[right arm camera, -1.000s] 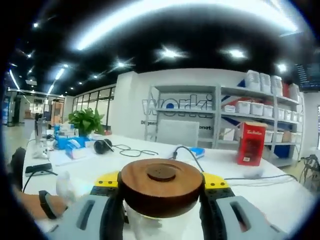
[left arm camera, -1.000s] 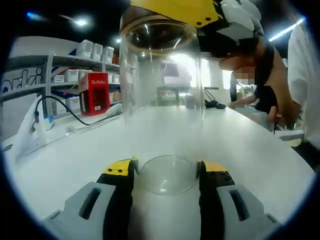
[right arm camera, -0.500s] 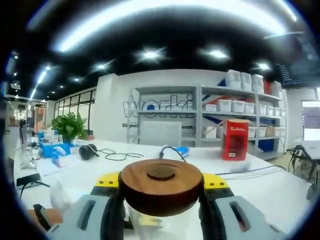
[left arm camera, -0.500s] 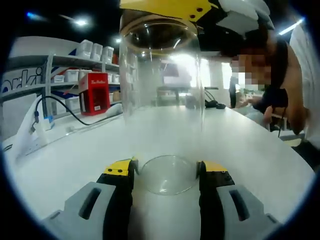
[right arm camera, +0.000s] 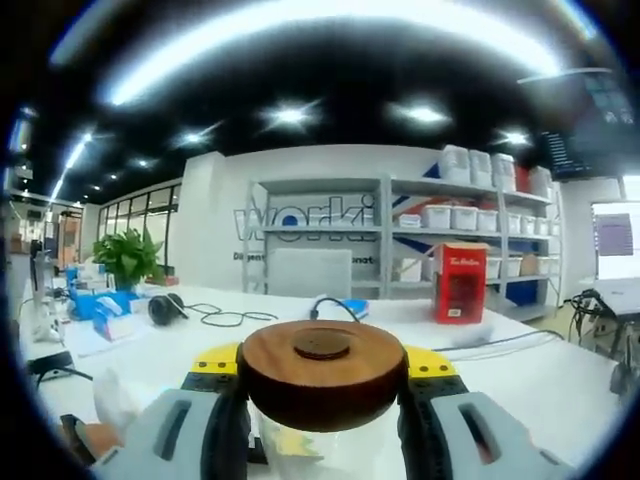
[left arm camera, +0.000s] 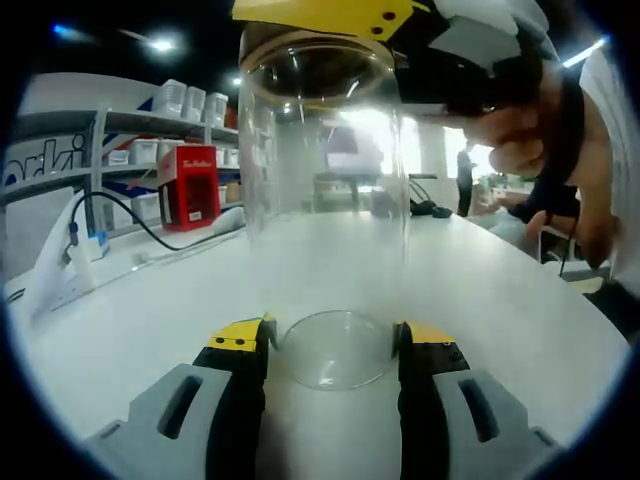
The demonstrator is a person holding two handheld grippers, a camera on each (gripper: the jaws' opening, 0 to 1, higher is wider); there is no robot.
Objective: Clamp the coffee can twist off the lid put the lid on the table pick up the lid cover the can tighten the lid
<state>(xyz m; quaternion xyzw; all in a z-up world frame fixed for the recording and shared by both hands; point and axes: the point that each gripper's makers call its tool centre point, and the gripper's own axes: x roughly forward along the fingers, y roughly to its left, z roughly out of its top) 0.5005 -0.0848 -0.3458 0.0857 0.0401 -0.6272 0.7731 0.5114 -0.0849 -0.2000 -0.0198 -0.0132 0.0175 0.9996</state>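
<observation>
Between left gripper (left arm camera: 331,345) jaws: clear glass coffee can (left arm camera: 324,190), upright on white table (left arm camera: 120,320), base clamped from both sides. At can mouth: round wooden lid (right arm camera: 322,372), pinched at rim by right gripper (right arm camera: 322,375) jaws; same gripper's yellow tip at top of left gripper view, held by hand (left arm camera: 520,135). Behind: black cable (left arm camera: 140,228), red box (left arm camera: 189,187), shelving (right arm camera: 470,245) with 1 row of white bins, potted plant (right arm camera: 127,262), headphones (right arm camera: 165,308).

The left gripper view is sitting low on the desk (left arm camera: 140,300), looking up right against the glass can (left arm camera: 325,200). The right gripper view is looking level over the wooden lid (right arm camera: 322,370). Both are catching the shelf (right arm camera: 440,240) with the red box (left arm camera: 188,187).
</observation>
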